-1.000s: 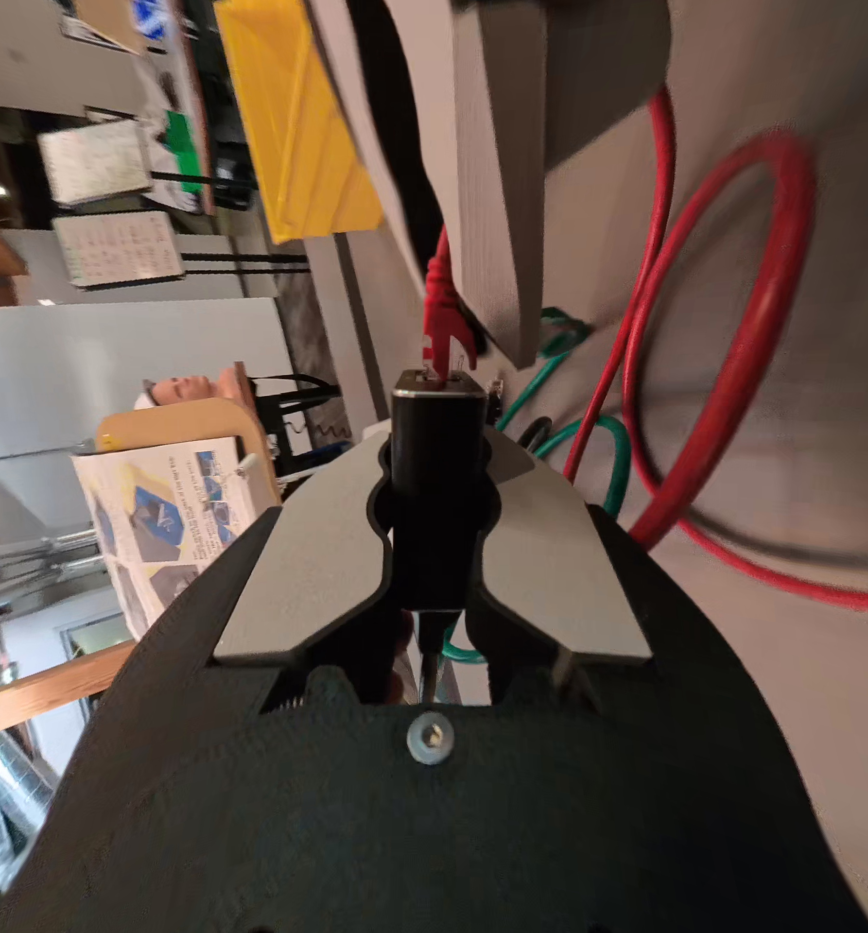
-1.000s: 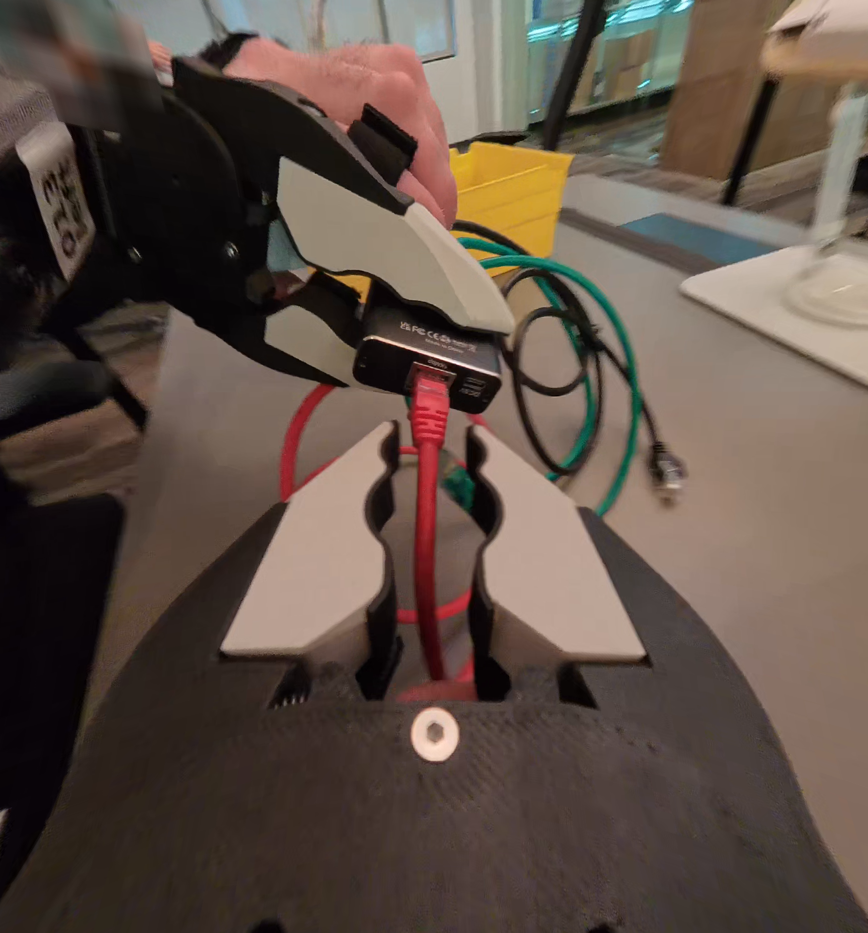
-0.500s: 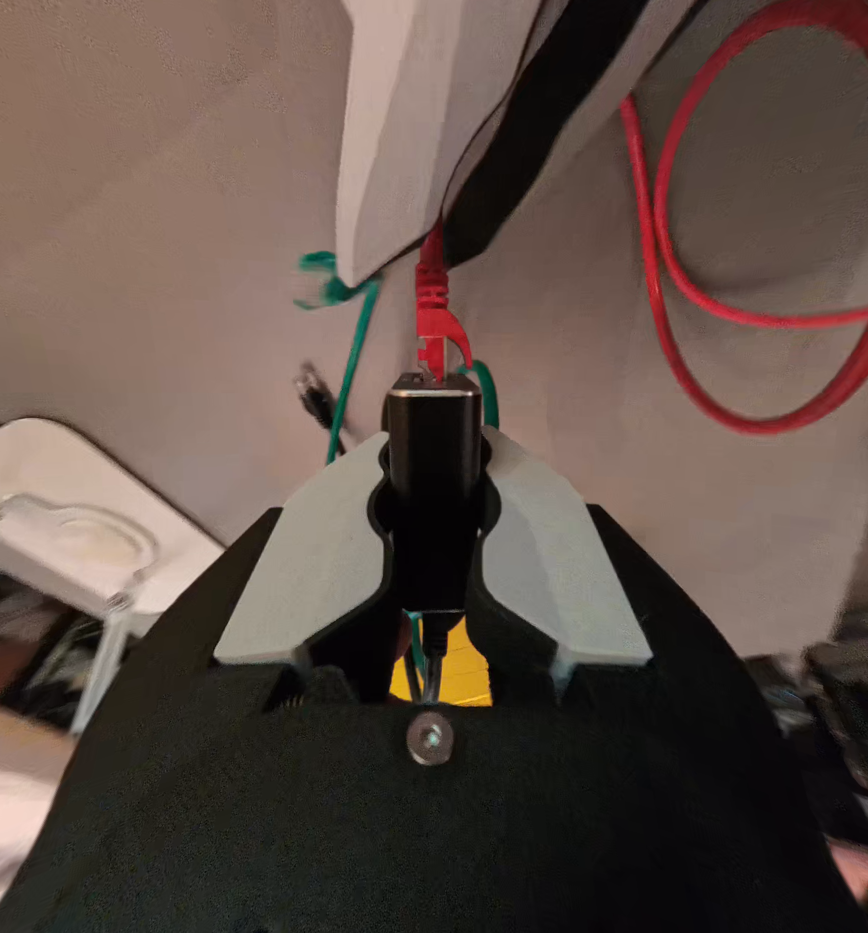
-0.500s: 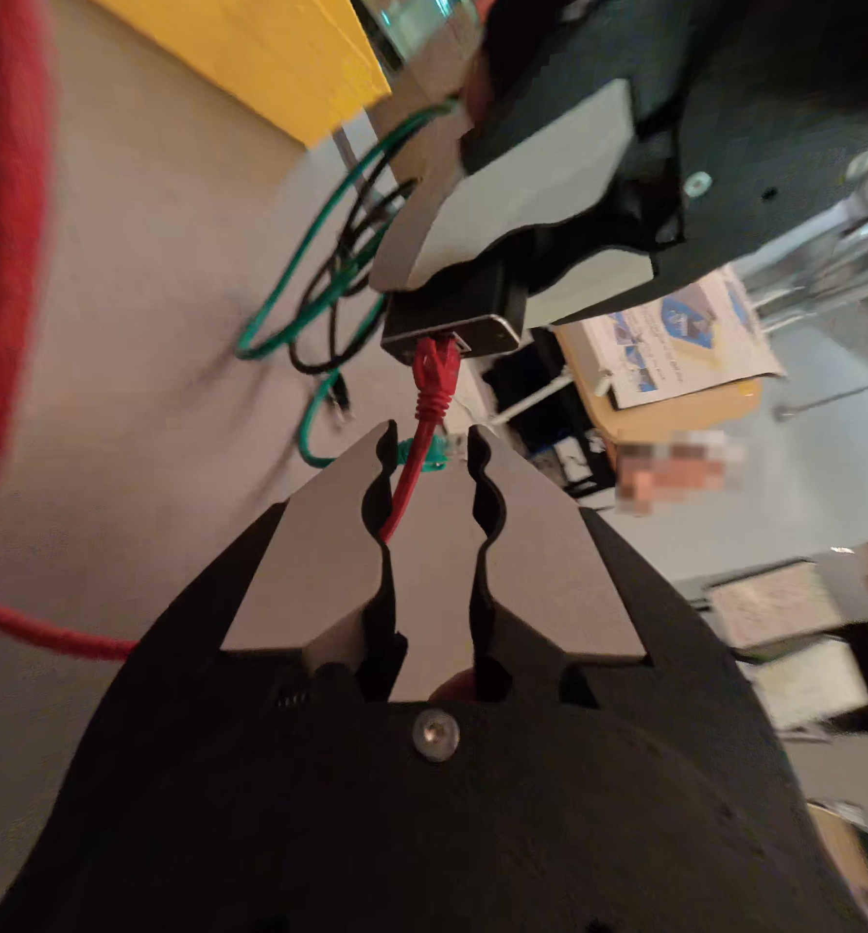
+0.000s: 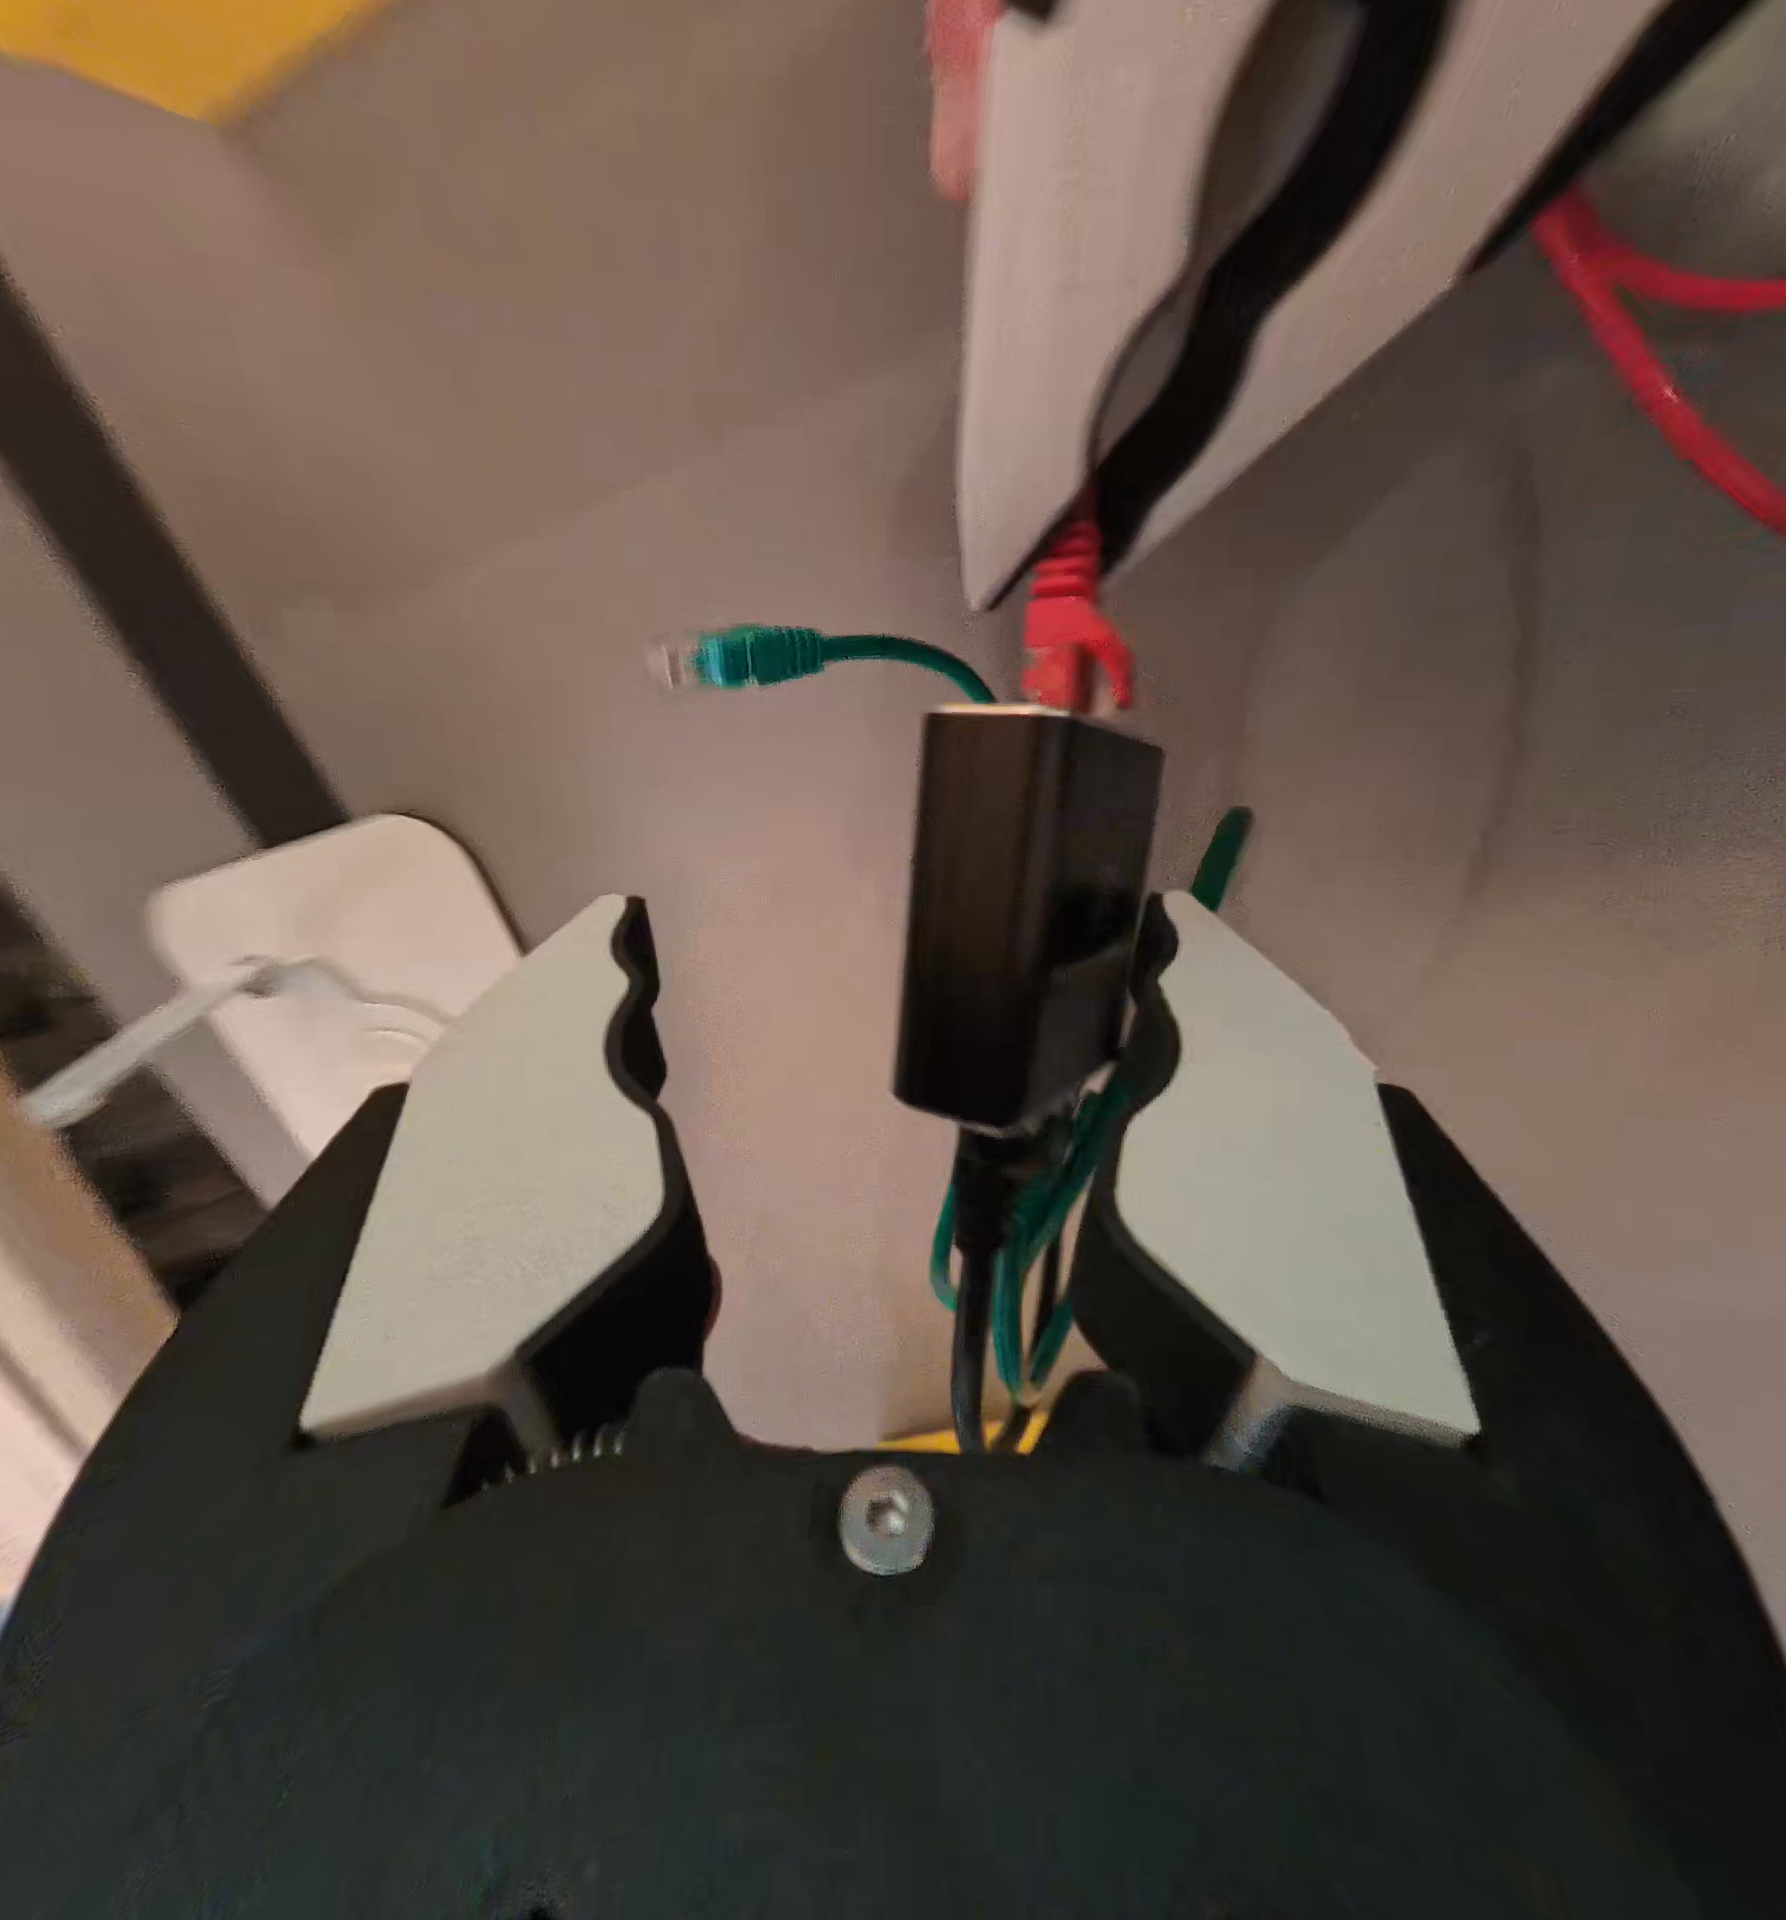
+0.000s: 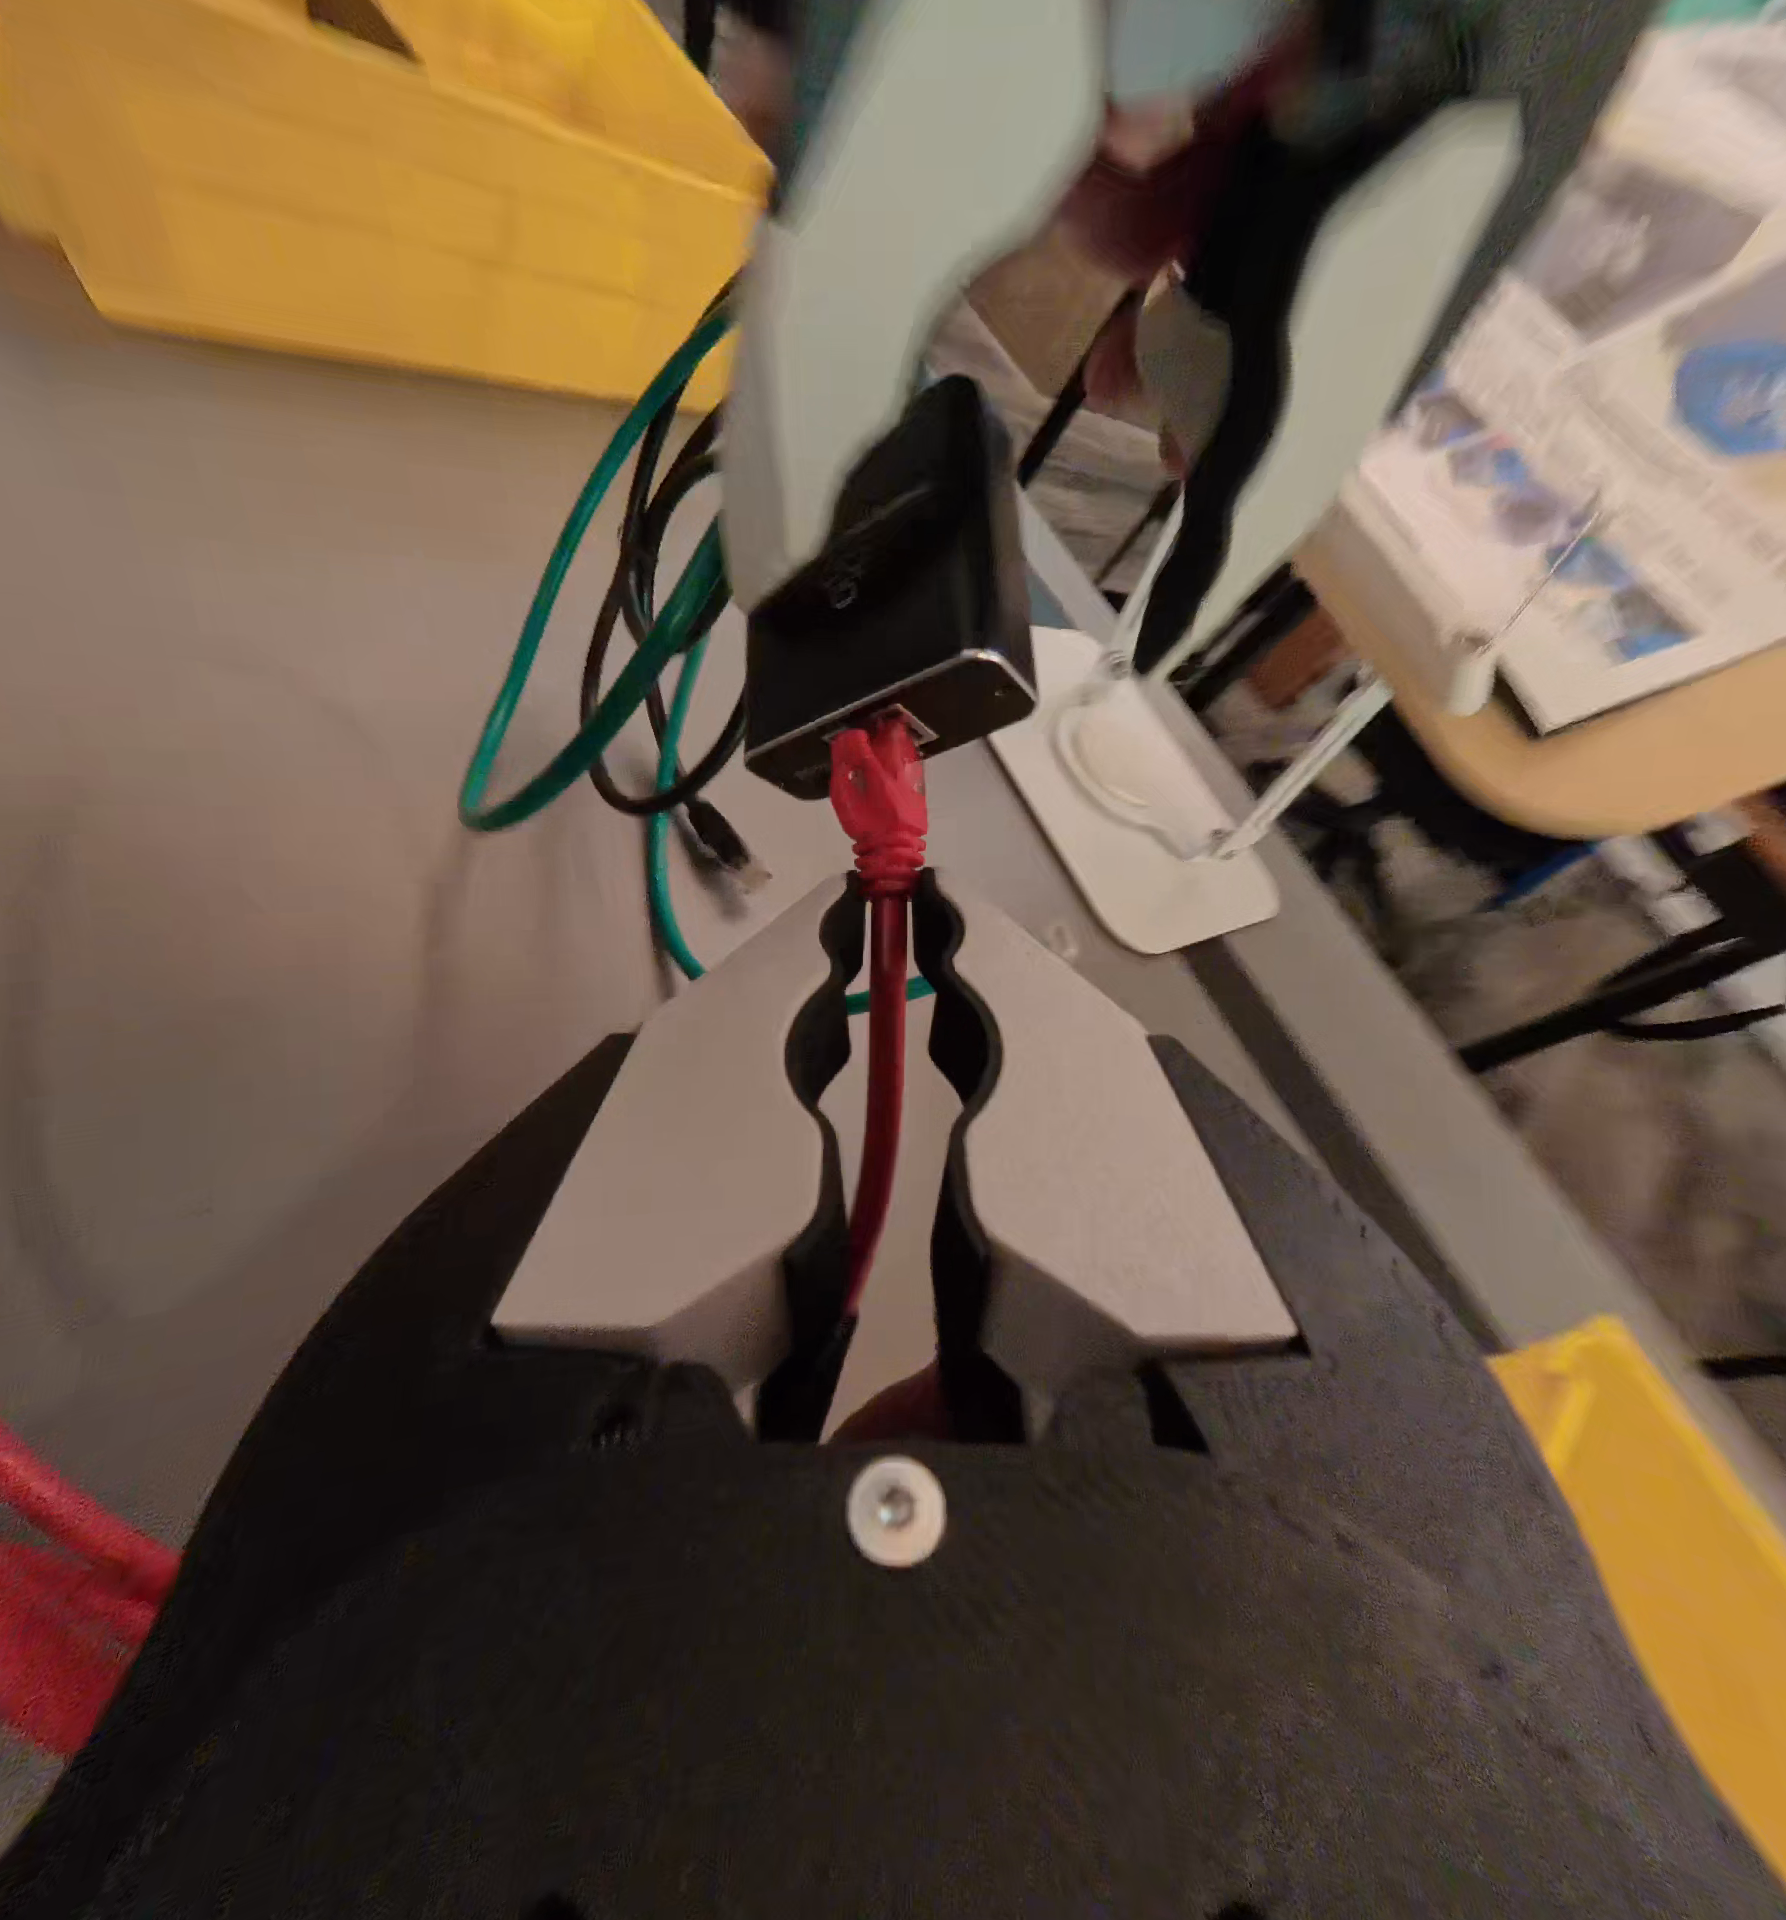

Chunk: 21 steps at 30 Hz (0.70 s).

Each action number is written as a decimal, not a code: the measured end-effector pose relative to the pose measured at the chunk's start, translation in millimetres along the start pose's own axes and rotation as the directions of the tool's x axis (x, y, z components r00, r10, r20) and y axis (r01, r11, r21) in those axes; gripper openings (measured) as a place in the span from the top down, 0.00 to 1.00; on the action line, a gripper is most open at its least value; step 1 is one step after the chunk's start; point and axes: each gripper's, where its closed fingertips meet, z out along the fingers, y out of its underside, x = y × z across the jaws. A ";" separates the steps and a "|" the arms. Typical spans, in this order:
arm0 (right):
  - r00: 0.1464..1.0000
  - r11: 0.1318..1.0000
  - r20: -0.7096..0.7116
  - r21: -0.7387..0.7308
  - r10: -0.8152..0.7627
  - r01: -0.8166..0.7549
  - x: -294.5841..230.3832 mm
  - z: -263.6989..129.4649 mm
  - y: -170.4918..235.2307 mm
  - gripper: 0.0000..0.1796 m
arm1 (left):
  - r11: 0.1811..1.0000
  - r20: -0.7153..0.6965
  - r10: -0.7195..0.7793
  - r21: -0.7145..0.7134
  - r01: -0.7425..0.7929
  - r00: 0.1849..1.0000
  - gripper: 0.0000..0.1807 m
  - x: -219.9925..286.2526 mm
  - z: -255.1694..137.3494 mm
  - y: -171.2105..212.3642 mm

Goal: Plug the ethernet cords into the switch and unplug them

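A grey tabletop (image 6: 245, 644) is seen filling most of both views. At its far side a yellow plastic bin (image 6: 369, 177) is set, and a second yellow edge (image 6: 1699, 1558) is glimpsed near the table's right border. A flat white base with a clear stand (image 6: 1149, 821) is placed at the table's edge. Beyond that edge a tan rounded surface (image 6: 1554, 769) is seen, on which a printed sheet (image 6: 1647, 416) is laid. Below it, blurred dark flooring (image 6: 1595, 1195) is visible. The lighting is warm and dim.
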 end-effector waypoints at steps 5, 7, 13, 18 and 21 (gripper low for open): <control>0.931 0.945 0.193 0.042 0.310 -0.324 0.6 -0.5 2.1 0.97 | 0.986 0.428 0.039 0.131 -0.105 0.903 0.51 -2.2 -32.9 -21.8; 0.888 0.913 0.257 0.046 0.382 -0.406 -3.6 0.2 -0.1 0.97 | 0.982 0.490 0.066 0.121 -0.142 0.869 0.49 14.4 -27.2 -26.5; 0.797 0.853 0.402 0.070 0.451 -0.518 -18.5 -6.0 -19.1 0.98 | 0.988 0.627 0.131 -0.019 -0.153 0.768 0.43 17.3 8.6 -13.6; 0.745 0.813 0.452 0.071 0.491 -0.579 -21.0 -10.0 -29.0 0.98 | 0.980 0.758 0.182 -0.086 -0.180 0.627 0.56 -4.2 9.4 -13.6; 0.664 0.746 0.511 0.066 0.545 -0.663 -19.2 -13.1 -30.2 0.98 | 0.975 0.762 0.199 -0.091 -0.203 0.616 0.57 -6.2 8.2 -17.1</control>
